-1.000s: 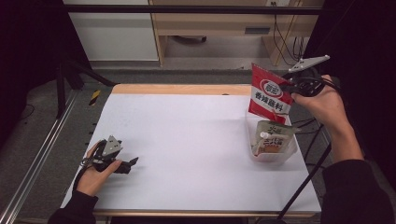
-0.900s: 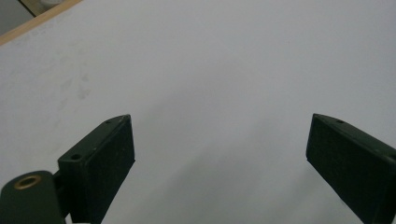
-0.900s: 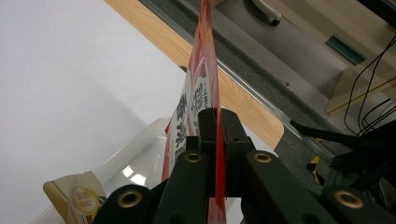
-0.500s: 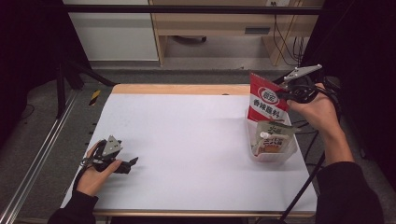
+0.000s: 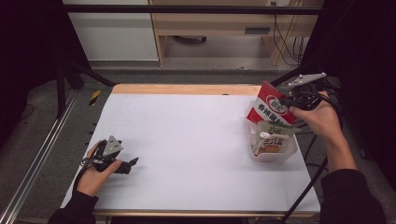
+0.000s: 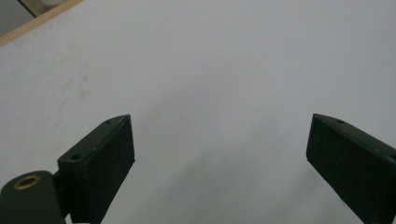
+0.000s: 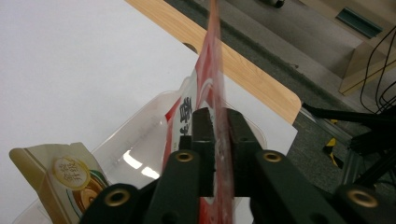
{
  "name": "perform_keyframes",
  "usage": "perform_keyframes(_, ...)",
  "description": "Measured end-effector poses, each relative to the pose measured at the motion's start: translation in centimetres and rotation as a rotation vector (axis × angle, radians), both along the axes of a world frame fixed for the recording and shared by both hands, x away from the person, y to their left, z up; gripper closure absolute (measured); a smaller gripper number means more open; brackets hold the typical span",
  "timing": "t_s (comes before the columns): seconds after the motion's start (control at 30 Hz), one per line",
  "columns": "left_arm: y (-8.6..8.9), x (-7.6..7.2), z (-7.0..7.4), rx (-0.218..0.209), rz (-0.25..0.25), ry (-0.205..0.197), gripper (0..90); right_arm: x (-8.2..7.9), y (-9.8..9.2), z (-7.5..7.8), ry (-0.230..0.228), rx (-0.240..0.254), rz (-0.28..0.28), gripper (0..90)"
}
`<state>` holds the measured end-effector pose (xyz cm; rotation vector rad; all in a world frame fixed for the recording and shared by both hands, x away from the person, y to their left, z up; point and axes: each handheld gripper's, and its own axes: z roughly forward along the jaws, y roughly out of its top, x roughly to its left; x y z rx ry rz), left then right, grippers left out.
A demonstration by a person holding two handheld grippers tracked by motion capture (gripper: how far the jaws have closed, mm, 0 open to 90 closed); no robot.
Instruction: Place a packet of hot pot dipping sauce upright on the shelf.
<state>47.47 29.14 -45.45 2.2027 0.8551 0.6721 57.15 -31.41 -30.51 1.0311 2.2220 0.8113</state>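
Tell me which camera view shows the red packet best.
The high view: the red packet shows its whole printed face, held by the right hand-held gripper above the clear tub. The right gripper view shows the packet edge-on, pinched between the jaws. The left gripper view looks across bare white table.

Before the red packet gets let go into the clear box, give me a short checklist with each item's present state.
1. Right gripper pinches the red packet: ok, jaws closed on its edge, though they have just been opening a little.
2. Packet is over the clear box: ok, its lower end reaches into the box at the far side.
3. Room in the box: cannot tell; a beige pouch already stands in it.
4. Packet upright: not ok, it leans in the high view.
5. Left gripper out of the way: ok, open and resting on the white table, far from the box.
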Motion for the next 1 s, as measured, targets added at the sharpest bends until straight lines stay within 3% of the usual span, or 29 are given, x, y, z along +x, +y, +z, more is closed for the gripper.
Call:
perform_keyframes(0.17, -0.1, 0.0, 0.0, -0.012, 0.004, -0.004, 7.6, -0.5, 0.2, 0.1, -0.026, -0.008, -0.028, 54.7)
perform_keyframes(0.27, 0.0, 0.0, 0.0, -0.013, 0.006, -0.005, 7.5, -1.0, 0.6, 0.8, -0.092, -0.009, -0.049, 37.7)
perform_keyframes(0.4, 0.0, 0.0, 0.0, -0.004, 0.002, 0.0, 7.5, -1.9, 1.8, 2.0, -0.154, -0.001, -0.058, 27.3)
perform_keyframes(0.57, -0.1, 0.0, 0.0, -0.012, 0.0, -0.004, 7.4, -2.8, 3.9, 2.6, -0.173, -0.034, -0.018, 25.2)
perform_keyframes(1.0, 0.0, 0.0, 0.1, -0.01, 0.002, -0.005, 7.4, -3.4, 7.0, 3.5, -0.18, -0.026, 0.053, 20.9)
